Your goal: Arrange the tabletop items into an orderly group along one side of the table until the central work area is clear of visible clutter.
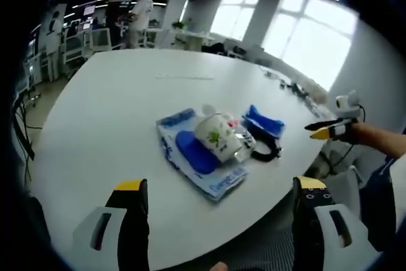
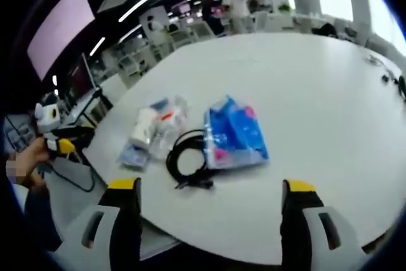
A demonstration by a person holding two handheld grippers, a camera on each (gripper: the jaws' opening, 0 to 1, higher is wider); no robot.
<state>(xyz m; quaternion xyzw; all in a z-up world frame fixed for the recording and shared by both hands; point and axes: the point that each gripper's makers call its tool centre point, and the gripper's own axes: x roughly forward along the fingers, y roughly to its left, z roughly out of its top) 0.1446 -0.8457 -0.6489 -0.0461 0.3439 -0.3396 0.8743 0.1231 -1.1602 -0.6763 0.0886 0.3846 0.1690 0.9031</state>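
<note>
Left tongs: my left tongs [image 1: 219, 211] stand with the jaws spread wide and nothing between them, held off the near edge of the tabletop [image 1: 114, 106], short of the things.

Right tongs: my right tongs [image 2: 209, 211] are also spread wide and hold nothing, hanging over the other side of the same edge, apart from the pile.

Other view of each: the left tongs show small at the left of the right gripper view, in my hand; the right tongs show small at the right of the left gripper view.

Nearest things: a black cable [image 2: 187, 157] lies coiled just in front of my right tongs, touching the blue packet [image 2: 235, 134] beside it.

Further things: a white bundle [image 2: 155, 125] with a small blue pack at its end lies on the far side of the cable; in the left gripper view a white mug [image 1: 219, 134] rests on a blue-and-white pouch [image 1: 203, 157].

Where they sit: all close together in one cluster near the tabletop's edge; the wide middle beyond looks bare.

Step in hand: I judge the grouping mostly done, with tidying left.

Next move: probably lowering one pair of tongs to the cable and nudging or lifting it in line; the loose loops may snag or drag the packet.
</note>
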